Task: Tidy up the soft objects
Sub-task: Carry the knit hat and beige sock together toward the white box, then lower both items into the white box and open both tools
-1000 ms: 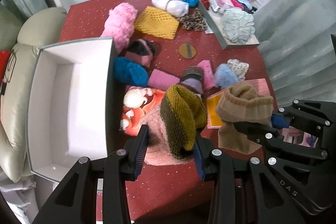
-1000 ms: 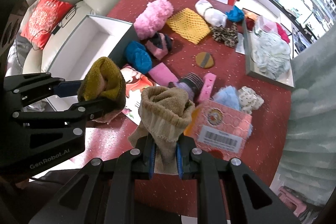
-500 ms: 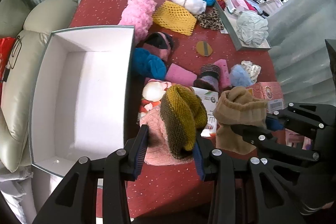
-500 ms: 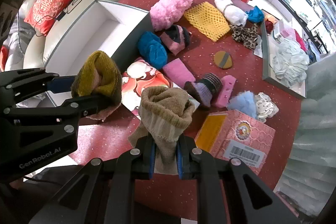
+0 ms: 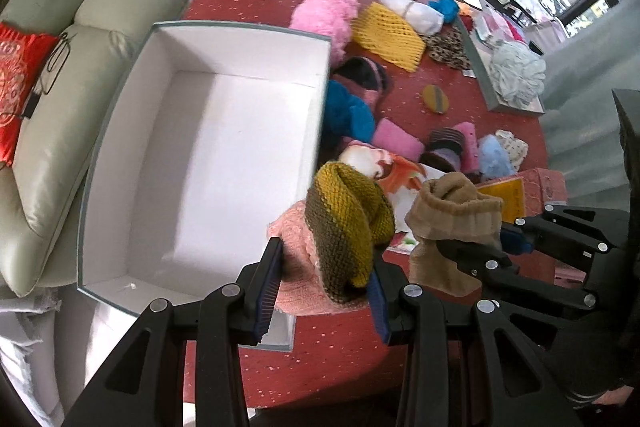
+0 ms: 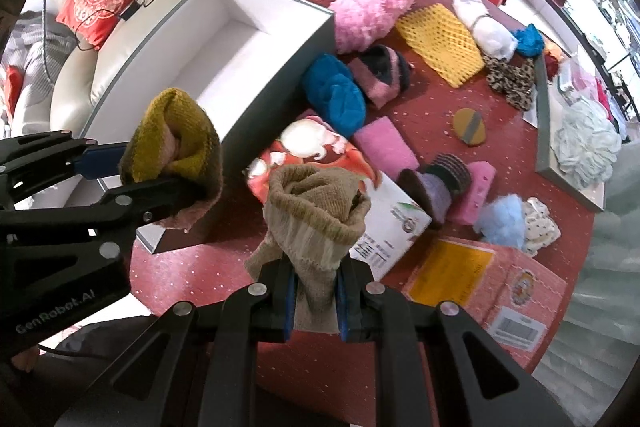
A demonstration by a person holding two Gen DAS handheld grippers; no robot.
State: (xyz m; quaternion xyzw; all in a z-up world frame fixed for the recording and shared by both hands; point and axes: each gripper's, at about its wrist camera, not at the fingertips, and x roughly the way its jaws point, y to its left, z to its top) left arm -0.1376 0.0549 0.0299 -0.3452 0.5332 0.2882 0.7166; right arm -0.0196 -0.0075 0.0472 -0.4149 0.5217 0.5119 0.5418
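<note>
Left gripper [image 5: 324, 287] gripping mustard knit [image 5: 348, 223], right gripper [image 6: 316, 301] gripping tan sock [image 6: 316, 219]

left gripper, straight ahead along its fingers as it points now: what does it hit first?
Probably the near right corner of the white box. The left gripper, shut on the mustard knit piece, points at that corner, with the picture box just right of it. Depth is unclear.
</note>
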